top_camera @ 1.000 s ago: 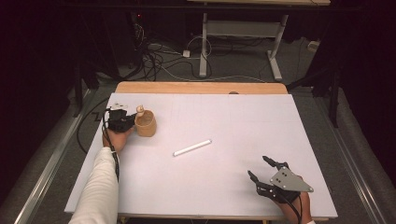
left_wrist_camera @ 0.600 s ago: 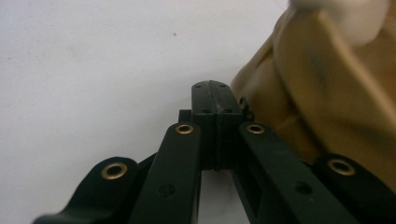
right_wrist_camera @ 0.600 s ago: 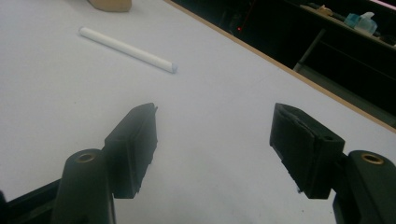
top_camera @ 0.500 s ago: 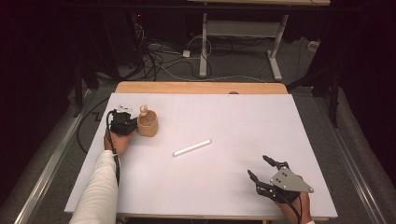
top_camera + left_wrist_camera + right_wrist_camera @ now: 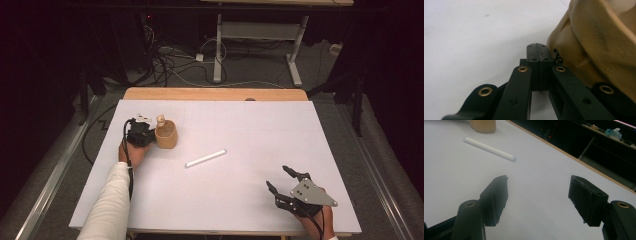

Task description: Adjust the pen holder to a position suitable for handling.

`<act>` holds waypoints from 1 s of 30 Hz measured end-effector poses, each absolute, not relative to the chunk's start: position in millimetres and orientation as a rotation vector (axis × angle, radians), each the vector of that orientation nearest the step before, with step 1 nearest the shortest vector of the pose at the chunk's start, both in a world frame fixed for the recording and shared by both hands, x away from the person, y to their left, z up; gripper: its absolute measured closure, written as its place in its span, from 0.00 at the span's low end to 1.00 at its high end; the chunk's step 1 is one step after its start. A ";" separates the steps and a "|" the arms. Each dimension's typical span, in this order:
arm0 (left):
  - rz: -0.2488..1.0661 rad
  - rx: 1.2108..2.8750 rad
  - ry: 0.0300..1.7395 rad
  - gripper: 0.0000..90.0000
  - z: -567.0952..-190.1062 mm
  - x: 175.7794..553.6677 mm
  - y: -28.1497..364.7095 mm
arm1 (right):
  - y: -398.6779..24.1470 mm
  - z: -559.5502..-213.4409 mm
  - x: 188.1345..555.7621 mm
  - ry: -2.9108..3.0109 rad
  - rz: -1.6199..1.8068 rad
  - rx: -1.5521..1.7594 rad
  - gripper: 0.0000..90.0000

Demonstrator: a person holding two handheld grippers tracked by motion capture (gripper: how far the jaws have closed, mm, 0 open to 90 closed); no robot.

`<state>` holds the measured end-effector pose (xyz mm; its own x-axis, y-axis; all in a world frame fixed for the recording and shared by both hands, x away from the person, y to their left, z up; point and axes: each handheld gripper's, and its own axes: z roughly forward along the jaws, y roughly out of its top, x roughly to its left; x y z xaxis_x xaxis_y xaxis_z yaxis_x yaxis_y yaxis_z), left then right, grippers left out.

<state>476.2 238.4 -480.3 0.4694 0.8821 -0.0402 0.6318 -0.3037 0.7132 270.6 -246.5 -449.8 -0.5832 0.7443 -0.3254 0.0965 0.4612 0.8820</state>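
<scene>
A tan cup stands at the left of the white table. My left gripper rests against the cup's left side. In the left gripper view its pads are pressed together with nothing between them, and the cup's wrinkled tan wall rises just to their right. A small pale piece shows at the cup's far rim. A white stick lies flat near the table's middle. My right gripper sits near the front right edge, jaws wide apart over bare table, pointing toward the stick and cup.
A wooden strip runs along the table's far edge. Beyond it the dark floor holds cables and a white desk frame. Broad bare table lies between the stick and the right gripper.
My left gripper has moved to the right across the table, and the cup has slid to the right beside it. The right gripper and the stick have stayed where they were.
</scene>
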 end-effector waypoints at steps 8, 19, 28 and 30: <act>0.485 2.102 1.178 0.97 -480.0 471.7 210.4 | -247.6 -449.4 270.6 1.982 1.136 0.705 0.36; 0.463 2.137 1.096 0.97 -479.9 468.6 181.0 | -246.9 -450.1 270.6 1.991 1.127 0.696 0.36; 0.455 2.147 1.075 0.97 -479.7 468.9 173.7 | -246.7 -450.0 270.7 1.991 1.126 0.698 0.36; 0.456 2.148 1.074 0.97 -479.7 468.8 173.9 | -247.1 -450.0 270.8 1.990 1.127 0.699 0.36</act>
<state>468.8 173.9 -479.7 0.5977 0.8017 0.0073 0.5624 -0.4258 0.7088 270.8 -247.1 -450.0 -0.5840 0.7423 -0.3285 0.0999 0.4673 0.8784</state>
